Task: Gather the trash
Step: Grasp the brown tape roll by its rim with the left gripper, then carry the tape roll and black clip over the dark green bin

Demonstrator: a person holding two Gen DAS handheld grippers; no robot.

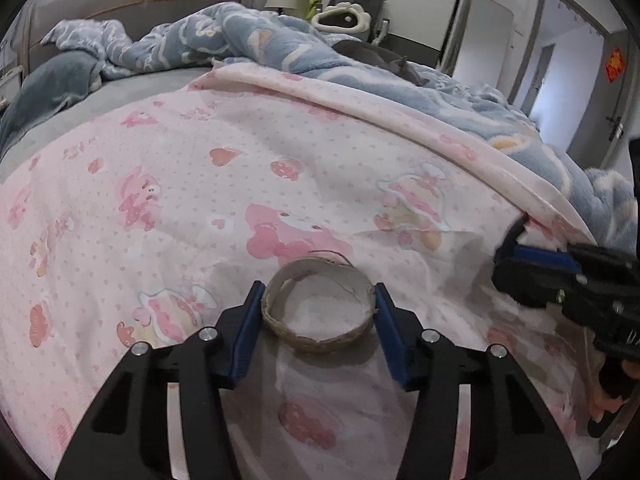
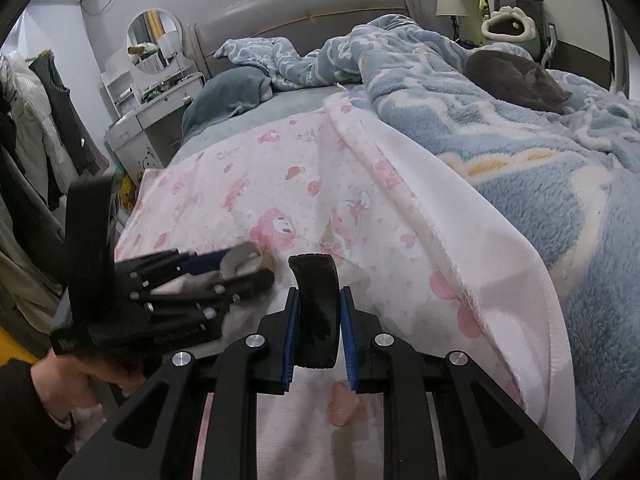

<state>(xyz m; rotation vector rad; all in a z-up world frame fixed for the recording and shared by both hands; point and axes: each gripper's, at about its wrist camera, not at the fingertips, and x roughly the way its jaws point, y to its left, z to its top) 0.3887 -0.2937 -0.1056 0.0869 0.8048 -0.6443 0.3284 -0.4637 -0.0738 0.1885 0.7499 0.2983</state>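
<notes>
The left tool point(image 1: 319, 308) has its two blue-padded fingers set against either side of one cardboard tape ring point(image 1: 318, 306), an almost spent roll with a loose thread trailing from its far edge. The pads touch the ring's outer wall, so the tool is closed on it, and the ring sits at the pink cartoon-print blanket point(image 1: 224, 184); whether it rests on the cloth or is lifted just off it cannot be told.

The right tool point(image 2: 319, 316) is clamped on one curved black plastic piece point(image 2: 318, 308), held upright between its two blue pads above the same pink blanket point(image 2: 280, 184). In the left wrist view this right tool point(image 1: 516, 240) shows at the right edge, well apart from the ring; in the right wrist view the left tool point(image 2: 244, 264) lies just to the left, its ring only a grey blur.

Beyond the pink blanket lies one rumpled blue fleece blanket point(image 2: 500, 136) with one grey cat point(image 2: 516, 80) curled on it. One padded grey headboard point(image 2: 304, 12) stands behind, with one bedside lamp point(image 2: 450, 6) at its right and one round mirror point(image 2: 154, 40) above a white dresser at its left.
</notes>
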